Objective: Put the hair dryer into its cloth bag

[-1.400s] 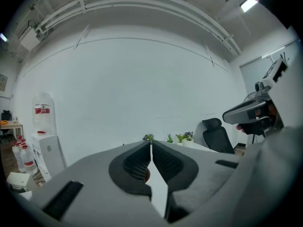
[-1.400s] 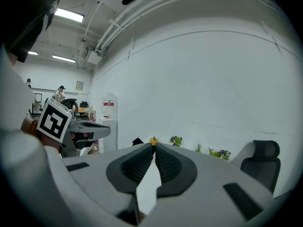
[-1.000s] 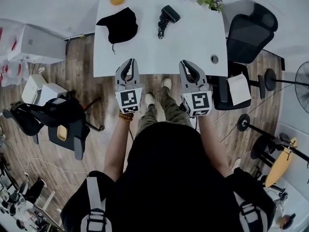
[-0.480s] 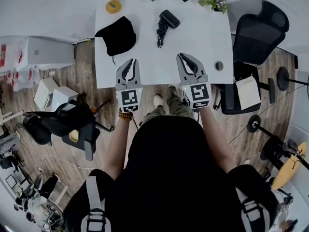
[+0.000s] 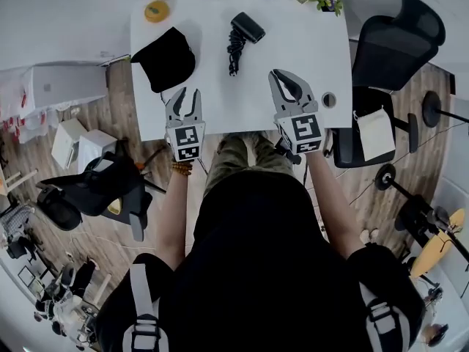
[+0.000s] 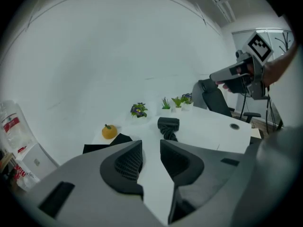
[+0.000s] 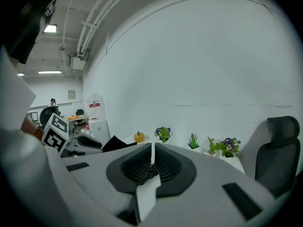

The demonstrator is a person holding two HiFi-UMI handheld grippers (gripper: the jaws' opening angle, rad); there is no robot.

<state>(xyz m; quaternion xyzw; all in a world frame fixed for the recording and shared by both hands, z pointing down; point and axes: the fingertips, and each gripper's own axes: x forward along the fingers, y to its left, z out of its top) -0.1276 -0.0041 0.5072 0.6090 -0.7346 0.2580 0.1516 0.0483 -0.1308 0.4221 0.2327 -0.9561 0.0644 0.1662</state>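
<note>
Closing on white table, left gripper just opening empty, right gripper clamped; black hair dryer, black cloth bag untouched.

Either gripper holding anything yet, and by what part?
Nothing: left gripper empty, its jaws having just been opening; right gripper shut, empty. The hair dryer and cloth bag lie on the table.

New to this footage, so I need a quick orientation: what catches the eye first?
A white table, with a black cloth bag at its left and a black hair dryer farther back, near the middle. Over its near edge hover the left gripper, jaws just opening with nothing between them, and the right gripper, shut.
</note>
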